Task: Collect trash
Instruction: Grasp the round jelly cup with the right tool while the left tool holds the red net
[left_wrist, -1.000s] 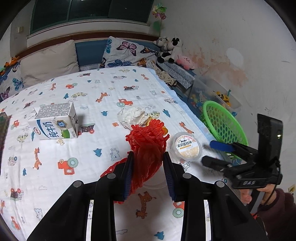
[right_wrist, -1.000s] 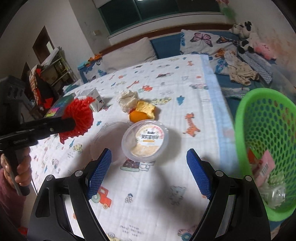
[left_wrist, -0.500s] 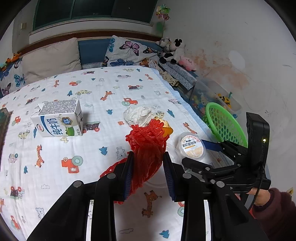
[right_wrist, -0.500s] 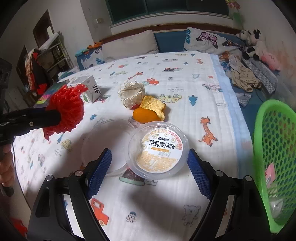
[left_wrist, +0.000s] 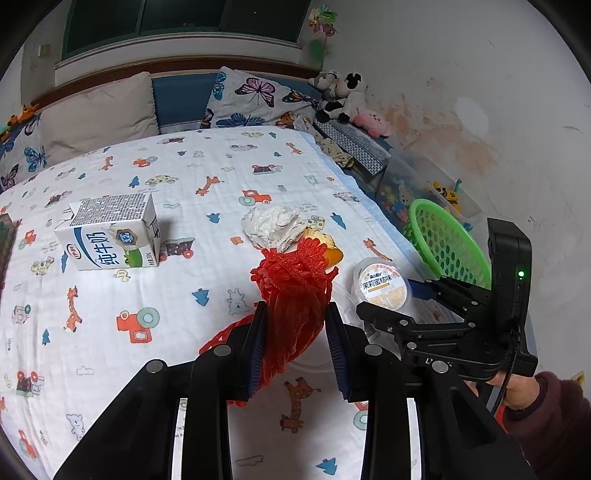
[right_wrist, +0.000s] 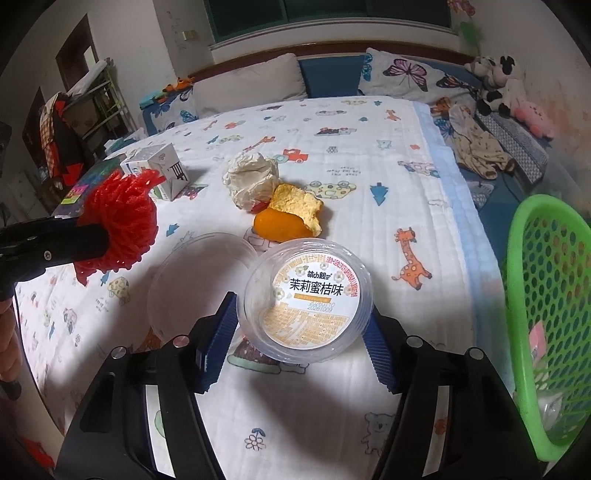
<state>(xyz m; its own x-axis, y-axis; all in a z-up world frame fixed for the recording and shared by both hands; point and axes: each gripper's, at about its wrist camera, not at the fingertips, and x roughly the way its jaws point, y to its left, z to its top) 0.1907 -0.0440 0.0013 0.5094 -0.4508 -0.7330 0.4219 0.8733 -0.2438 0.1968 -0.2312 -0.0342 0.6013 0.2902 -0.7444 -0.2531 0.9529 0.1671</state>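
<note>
Two grippers at work: left gripper (left_wrist: 295, 343) pinches soft red mesh (left_wrist: 295, 288); right gripper (right_wrist: 299, 332), jaws just closing, flanks the light, crushable plastic cup (right_wrist: 304, 301) on the bedsheet (right_wrist: 369, 155); grip its sidewalls gently.

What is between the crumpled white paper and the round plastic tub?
The orange peel lies between the crumpled white paper and the round plastic tub, resting against the paper. The right wrist view shows it best.

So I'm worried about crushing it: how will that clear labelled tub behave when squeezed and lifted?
The clear tub looks thin-walled, so it probably flexes under pressure. It seems empty, hence light. Its smooth round sides could slip between the right hand-held gripper pads.
</note>
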